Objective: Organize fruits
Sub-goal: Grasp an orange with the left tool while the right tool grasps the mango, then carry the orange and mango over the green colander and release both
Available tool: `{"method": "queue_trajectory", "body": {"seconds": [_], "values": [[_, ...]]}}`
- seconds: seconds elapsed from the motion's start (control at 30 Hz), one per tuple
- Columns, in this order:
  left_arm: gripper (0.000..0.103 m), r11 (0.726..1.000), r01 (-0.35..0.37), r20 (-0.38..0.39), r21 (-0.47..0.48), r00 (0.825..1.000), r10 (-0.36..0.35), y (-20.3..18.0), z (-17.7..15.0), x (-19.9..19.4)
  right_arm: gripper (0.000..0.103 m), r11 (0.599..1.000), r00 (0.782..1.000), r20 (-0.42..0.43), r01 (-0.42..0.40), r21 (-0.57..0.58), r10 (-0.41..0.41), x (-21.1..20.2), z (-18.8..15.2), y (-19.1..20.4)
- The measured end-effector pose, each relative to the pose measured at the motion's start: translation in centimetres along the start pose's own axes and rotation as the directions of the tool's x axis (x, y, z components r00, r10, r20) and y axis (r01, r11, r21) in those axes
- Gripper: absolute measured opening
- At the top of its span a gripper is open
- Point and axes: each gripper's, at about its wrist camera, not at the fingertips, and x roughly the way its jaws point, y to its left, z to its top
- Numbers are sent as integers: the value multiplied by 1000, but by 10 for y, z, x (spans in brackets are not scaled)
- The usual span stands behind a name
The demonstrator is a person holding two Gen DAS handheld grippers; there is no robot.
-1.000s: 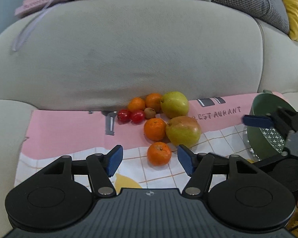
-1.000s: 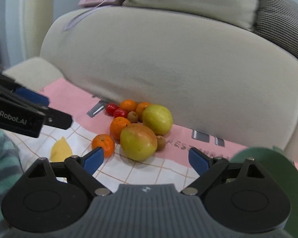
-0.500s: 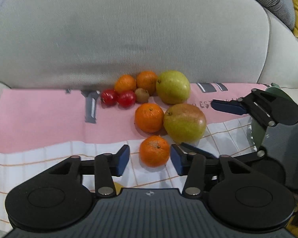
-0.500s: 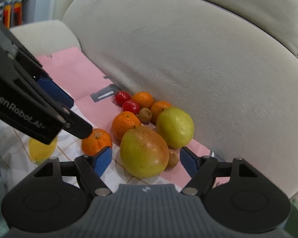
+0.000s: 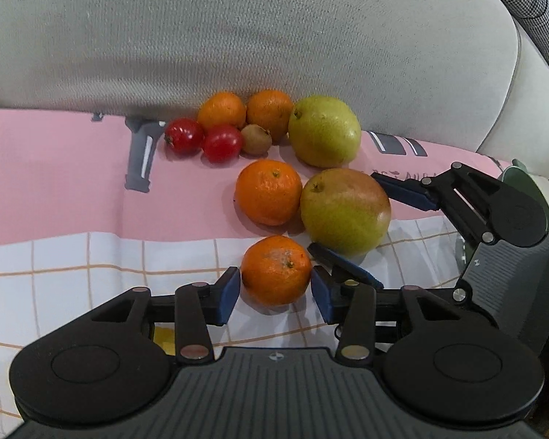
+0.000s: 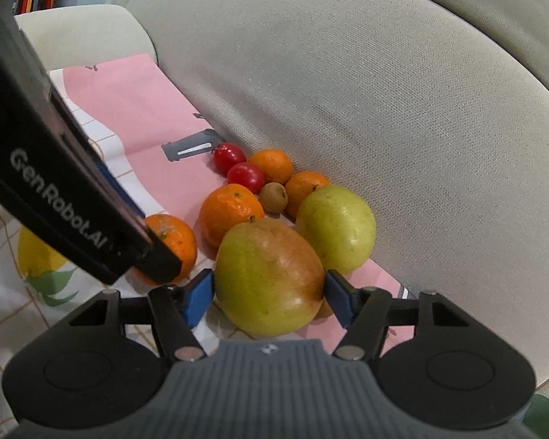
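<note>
Both grippers are lower and closer to the fruit pile than a second ago, and their jaws have just been closing. We are holding the left gripper (image 5: 275, 294) astride the nearest mandarin (image 5: 276, 270); its blue pads (image 5: 228, 294) are standing just beside the peel, and we cannot tell whether they are touching. We are holding the right gripper (image 6: 269, 298) around the red-blushed pear (image 6: 270, 275), with its pads (image 6: 198, 295) lying against the pear's two flanks. Relative to this pear, the green pear (image 6: 336, 228) is lying just behind, a second mandarin (image 6: 230, 214) is touching its left, and two red tomatoes (image 6: 238, 166) are lying farther behind, against the sofa backrest (image 6: 384, 109). All are resting on the pink cloth (image 5: 55, 183).
</note>
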Motion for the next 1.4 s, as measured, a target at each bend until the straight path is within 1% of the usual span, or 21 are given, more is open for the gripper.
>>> {"method": "queue_trajectory", "body": {"seconds": [0.13, 0.27, 0.37, 0.4, 0.53, 0.6, 0.7, 0.9, 1.13, 1.27, 1.4], "values": [[56, 1000, 5, -4, -8, 1000, -5, 0, 0, 3, 63, 1000, 1000, 3, -8, 10, 8, -2, 0, -2], [57, 999, 7, -4, -31, 1000, -7, 1, 1, 6, 63, 997, 1000, -23, -18, 79, 20, -8, -3, -8], [57, 1000, -1, -5, -22, 1000, 1, -3, 2, 9, 63, 993, 999, -39, -12, 115, 16, -17, -8, -9], [56, 1000, -6, -4, -15, 1000, 6, -5, 1, 9, 63, 991, 999, -47, -12, 131, 19, -20, -11, -9], [49, 1000, -14, 0, 1, 1000, 14, -9, 1, 9, 63, 978, 997, -77, -10, 207, 27, -26, -17, -14], [48, 1000, -24, 1, -1, 1000, 24, -10, 0, 7, 63, 974, 996, -87, -14, 228, 35, -27, -18, -17], [48, 999, -45, 2, -2, 999, 45, -11, 0, 1, 63, 977, 996, -84, -15, 215, 34, -23, -15, -17], [48, 998, -53, 26, -28, 998, 54, -8, 3, -14, 64, 981, 999, -53, -1, 194, 11, -15, -11, -13], [48, 998, -60, 45, -36, 997, 62, -8, 6, -26, 64, 977, 999, -51, -6, 214, 17, -7, -8, -9], [48, 997, -68, 62, -44, 996, 71, -7, 5, -36, 63, 977, 998, -57, 10, 215, 3, -9, -7, -6], [48, 995, -76, 78, -58, 994, 81, -10, 3, -48, 63, 971, 998, -58, 10, 240, 4, -19, -7, -8]]}}
